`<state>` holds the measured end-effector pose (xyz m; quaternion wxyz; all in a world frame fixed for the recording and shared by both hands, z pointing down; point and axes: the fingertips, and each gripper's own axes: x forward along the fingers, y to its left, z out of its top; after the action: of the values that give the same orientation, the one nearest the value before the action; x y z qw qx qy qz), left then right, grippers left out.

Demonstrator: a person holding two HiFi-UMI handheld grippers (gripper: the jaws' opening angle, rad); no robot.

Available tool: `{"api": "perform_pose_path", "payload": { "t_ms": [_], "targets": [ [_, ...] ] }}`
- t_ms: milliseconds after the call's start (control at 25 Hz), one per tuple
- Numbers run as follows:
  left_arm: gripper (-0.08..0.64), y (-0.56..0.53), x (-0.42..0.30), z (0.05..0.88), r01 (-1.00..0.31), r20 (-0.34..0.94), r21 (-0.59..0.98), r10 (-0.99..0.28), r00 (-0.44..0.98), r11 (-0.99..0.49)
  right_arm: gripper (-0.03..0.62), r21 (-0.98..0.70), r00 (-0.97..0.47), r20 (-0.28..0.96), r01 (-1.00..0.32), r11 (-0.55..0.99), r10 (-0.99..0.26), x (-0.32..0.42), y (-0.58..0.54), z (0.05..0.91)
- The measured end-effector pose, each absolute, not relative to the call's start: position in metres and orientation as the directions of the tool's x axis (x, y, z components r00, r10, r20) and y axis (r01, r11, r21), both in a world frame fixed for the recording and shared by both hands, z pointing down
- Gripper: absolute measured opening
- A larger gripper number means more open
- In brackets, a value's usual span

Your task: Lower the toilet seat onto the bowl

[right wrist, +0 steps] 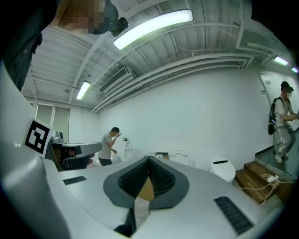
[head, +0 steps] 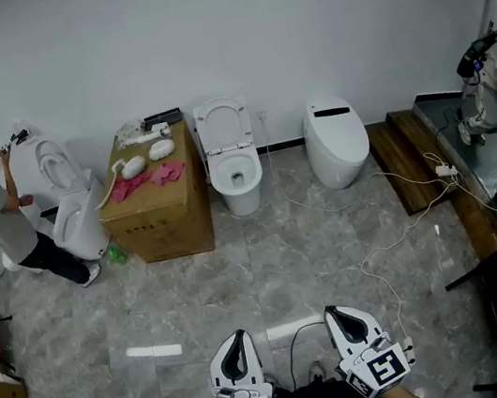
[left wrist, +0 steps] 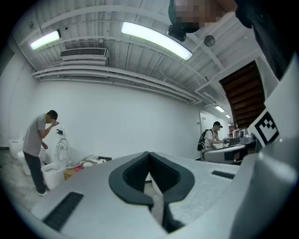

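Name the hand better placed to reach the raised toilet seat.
Left, narrowly: the left tool sits almost in line with the raised seat, while the right tool is offset sideways. Both are shut and far off.

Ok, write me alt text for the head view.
The left gripper and right gripper, both shut and empty, point from the bottom edge toward a toilet with its seat raised at the far wall. A box stands to its left, a closed toilet to its right; a person stands at another toilet far left.
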<state>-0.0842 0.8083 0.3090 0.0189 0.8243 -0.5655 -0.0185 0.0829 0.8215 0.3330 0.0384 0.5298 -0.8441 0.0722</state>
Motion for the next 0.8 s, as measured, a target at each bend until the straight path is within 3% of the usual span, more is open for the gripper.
{"api": "perform_pose_path", "payload": {
  "t_ms": [160, 800],
  "targets": [
    [0.009, 0.808, -0.082, 0.308, -0.934, -0.01, 0.049, -0.935, 0.355, -0.355, 0.021, -0.077, -0.425, 0.054, -0.904, 0.42, -0.904, 0.086, 0.816, 0.326],
    [0.009, 0.81, -0.041, 0.307, -0.934, -0.012, 0.035, -0.935, 0.355, -0.355, 0.021, -0.118, -0.452, 0.055, -0.888, 0.444, -0.89, 0.119, 0.819, 0.332]
  ]
}}
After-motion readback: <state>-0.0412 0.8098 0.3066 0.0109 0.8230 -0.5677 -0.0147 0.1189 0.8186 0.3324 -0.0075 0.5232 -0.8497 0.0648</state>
